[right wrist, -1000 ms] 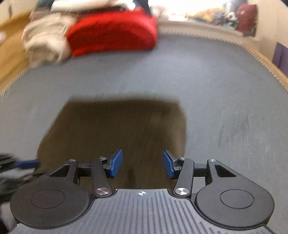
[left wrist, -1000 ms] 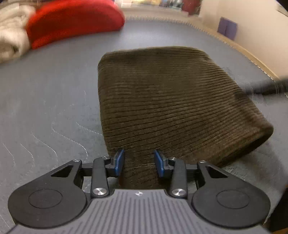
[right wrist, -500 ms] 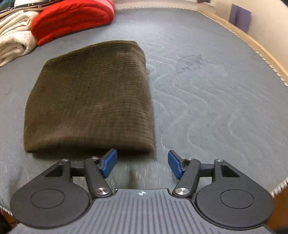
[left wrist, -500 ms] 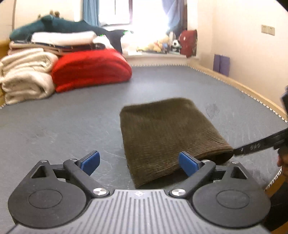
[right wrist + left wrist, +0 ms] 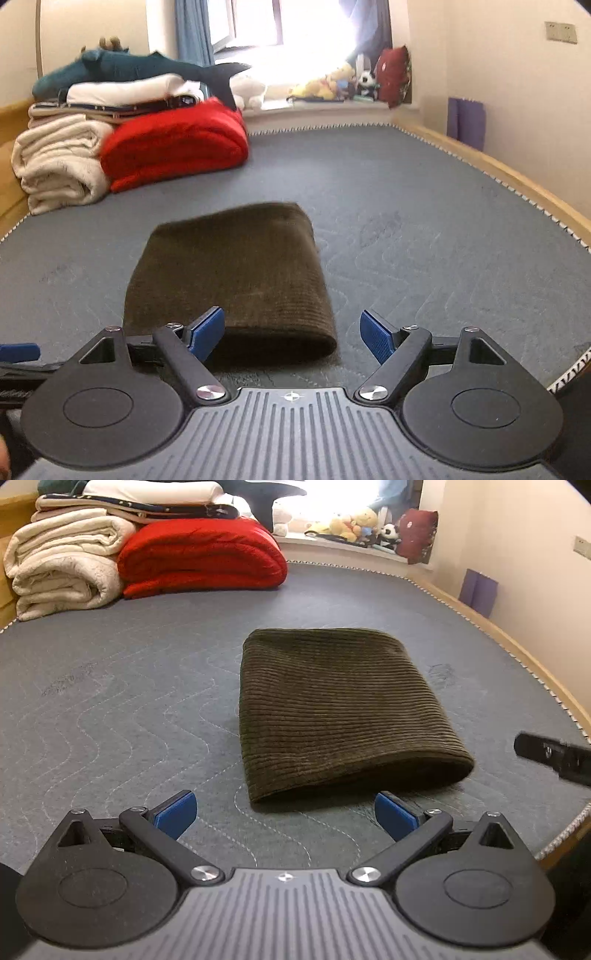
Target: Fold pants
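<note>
Both wrist views: low over the bed's [image 5: 110,686] near edge, facing the window, sharing the folded pants [image 5: 340,709].

A grey quilted mattress [image 5: 110,701] fills the room, wood-edged. Folded cream and red blankets [image 5: 199,554] are stacked far left. A bright window [image 5: 295,33] glares beyond; cream walls [image 5: 535,554] stand right.

Folded pants [image 5: 340,709] lie on the grey mattress [image 5: 110,709] beyond the left tongs [image 5: 284,814], whose jaws are opening, empty.

Ribbed corduroy pants [image 5: 343,709] lie on a matt quilted mattress [image 5: 110,709]
</note>
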`<control>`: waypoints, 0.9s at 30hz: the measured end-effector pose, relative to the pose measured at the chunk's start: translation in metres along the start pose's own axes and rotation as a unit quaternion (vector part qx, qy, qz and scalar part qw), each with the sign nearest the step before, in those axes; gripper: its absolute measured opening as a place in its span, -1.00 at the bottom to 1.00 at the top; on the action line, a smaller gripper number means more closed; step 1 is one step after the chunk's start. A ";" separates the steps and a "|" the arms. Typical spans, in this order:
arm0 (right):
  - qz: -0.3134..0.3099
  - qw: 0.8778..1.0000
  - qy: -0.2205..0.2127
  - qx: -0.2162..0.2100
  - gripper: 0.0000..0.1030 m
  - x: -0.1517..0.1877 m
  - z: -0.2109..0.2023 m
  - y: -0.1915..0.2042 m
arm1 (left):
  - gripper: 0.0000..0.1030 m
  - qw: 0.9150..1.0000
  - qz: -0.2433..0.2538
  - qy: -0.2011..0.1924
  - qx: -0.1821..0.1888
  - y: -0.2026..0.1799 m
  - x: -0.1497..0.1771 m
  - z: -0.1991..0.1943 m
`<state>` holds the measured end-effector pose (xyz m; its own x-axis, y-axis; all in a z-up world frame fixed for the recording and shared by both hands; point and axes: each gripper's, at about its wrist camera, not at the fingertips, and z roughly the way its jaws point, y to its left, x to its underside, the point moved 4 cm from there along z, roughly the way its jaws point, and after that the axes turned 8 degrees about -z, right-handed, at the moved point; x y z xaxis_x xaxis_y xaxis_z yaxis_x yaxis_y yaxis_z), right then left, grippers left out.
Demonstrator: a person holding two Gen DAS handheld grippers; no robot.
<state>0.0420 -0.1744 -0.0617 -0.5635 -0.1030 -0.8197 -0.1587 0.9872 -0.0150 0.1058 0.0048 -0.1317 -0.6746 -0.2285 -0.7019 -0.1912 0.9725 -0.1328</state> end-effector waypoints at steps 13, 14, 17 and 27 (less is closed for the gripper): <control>-0.020 0.998 0.058 0.009 0.59 0.008 0.045 0.014 | 0.99 0.999 -0.029 0.024 -0.007 0.016 0.004 0.040; -0.022 0.998 0.057 0.009 0.59 0.008 0.045 0.015 | 0.99 0.999 -0.037 0.025 -0.007 0.018 0.002 0.041; -0.021 0.998 0.057 0.007 0.59 0.007 0.047 0.020 | 0.99 0.999 -0.043 0.021 -0.017 0.021 -0.002 0.044; -0.023 0.998 0.065 0.010 0.59 0.010 0.044 0.019 | 0.99 0.999 -0.038 0.023 -0.014 0.019 0.005 0.041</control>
<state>0.0688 -0.1513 -0.0957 -0.6567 -0.1612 -0.7367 -0.1714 0.9832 -0.0624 0.1282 0.0241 -0.1659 -0.6891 -0.3042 -0.6578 -0.2622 0.9508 -0.1651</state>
